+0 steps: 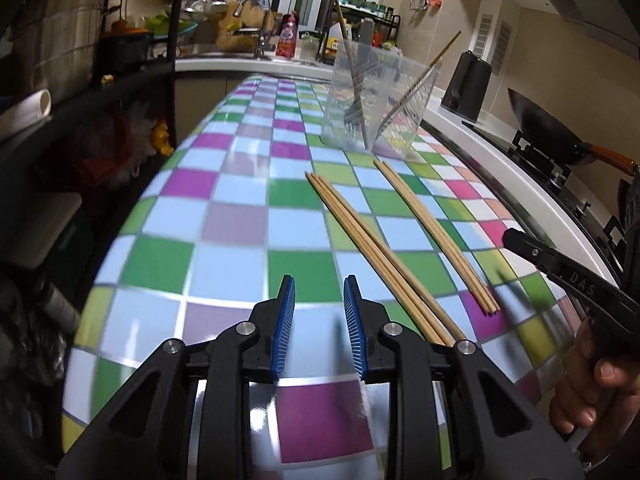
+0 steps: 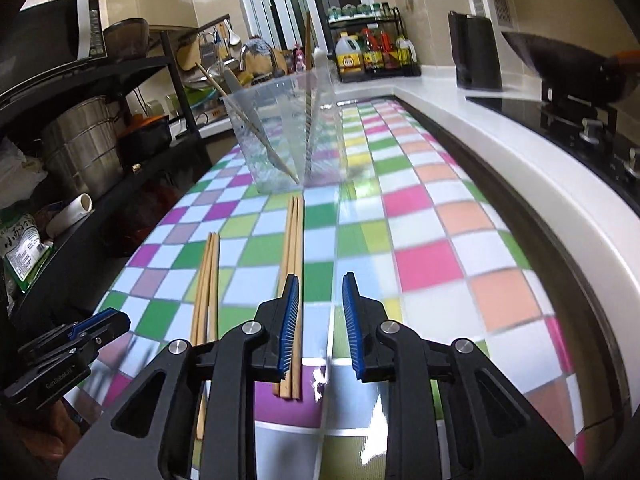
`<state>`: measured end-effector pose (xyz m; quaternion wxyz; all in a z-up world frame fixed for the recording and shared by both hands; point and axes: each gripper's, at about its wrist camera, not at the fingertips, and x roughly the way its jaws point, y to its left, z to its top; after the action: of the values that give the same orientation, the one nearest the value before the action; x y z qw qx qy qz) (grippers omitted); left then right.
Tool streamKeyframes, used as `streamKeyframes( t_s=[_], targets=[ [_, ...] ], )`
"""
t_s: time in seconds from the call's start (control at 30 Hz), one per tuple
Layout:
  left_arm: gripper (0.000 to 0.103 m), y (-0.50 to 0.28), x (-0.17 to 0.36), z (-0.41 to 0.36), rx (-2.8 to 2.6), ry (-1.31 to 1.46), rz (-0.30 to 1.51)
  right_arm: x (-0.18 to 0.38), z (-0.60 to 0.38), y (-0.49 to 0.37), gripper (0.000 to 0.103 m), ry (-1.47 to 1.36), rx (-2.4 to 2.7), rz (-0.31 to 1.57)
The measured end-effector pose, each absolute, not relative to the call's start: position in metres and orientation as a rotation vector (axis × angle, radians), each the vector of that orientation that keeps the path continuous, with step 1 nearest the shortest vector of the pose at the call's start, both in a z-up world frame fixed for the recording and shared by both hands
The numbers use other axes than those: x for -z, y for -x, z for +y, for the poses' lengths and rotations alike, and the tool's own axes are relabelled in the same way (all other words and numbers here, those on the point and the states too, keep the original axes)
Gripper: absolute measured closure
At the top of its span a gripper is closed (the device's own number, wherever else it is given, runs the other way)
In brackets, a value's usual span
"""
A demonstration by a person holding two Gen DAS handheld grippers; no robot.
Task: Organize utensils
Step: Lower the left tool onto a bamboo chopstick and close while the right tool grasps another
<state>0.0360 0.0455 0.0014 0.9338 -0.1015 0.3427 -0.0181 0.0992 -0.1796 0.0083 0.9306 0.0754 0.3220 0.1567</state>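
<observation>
Two bundles of wooden chopsticks lie side by side on the checkered tabletop [image 1: 224,264]. In the left wrist view my left gripper [image 1: 319,284] hovers open over bare cloth, left of the nearer bundle [image 1: 372,248]; the second bundle [image 1: 436,236] lies further right. My right gripper [image 1: 516,240], held by a hand, comes in from the right edge. In the right wrist view the right gripper [image 2: 321,280] is open with nothing between its pads, and one bundle [image 2: 294,236] runs under its left finger. The other bundle [image 2: 208,280] lies beside the left gripper [image 2: 116,320]. A clear plastic holder [image 2: 276,140] beyond contains chopsticks and a fork.
A white counter [image 2: 520,168] borders the table on the right, carrying a black kettle [image 2: 476,52] and a wok [image 2: 572,64] on a stove. A dark shelf rack [image 2: 96,128] with steel pots stands along the left. The sink and a bottle rack [image 2: 376,56] are at the back.
</observation>
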Motion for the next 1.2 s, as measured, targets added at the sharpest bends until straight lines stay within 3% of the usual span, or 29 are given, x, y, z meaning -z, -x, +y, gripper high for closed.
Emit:
streamKeyframes(
  t_s=[0.67, 1.2],
  targets=[
    [0.077, -0.062, 0.009, -0.009, 0.121, 0.156, 0.801, 0.021, -0.158, -0.104, 0.08, -0.106, -0.378, 0.777],
    [0.077, -0.058, 0.008, 0.011, 0.046, 0.125, 0.78, 0.021, -0.169, -0.107, 0.08, -0.15, -0.369, 0.778]
  ],
)
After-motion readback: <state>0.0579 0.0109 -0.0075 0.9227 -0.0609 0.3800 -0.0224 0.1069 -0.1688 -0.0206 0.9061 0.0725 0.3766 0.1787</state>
